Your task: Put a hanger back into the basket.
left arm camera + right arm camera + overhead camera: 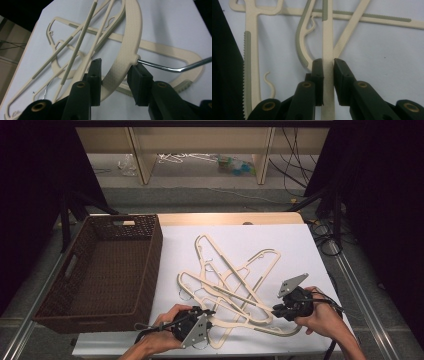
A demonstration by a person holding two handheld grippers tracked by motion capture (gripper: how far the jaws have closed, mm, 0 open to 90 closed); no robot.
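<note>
Several cream plastic hangers (235, 270) lie tangled on the white sheet (300, 245). My left gripper (212, 312) sits at the pile's near edge. In the left gripper view its jaws (115, 75) press on both sides of a hanger's broad curved top (125, 50), right beside that hanger's metal hook (165, 68). My right gripper (275, 310) is at the pile's near right. In the right gripper view it (328, 67) is shut on a hanger's straight flat bar (327, 45), which runs up between the pads.
A dark wicker basket (150, 270) stands at the left, with its right wall along the sheet's edge. The table's front edge is just below both hands. Shelves, cables and clutter lie on the floor beyond the table.
</note>
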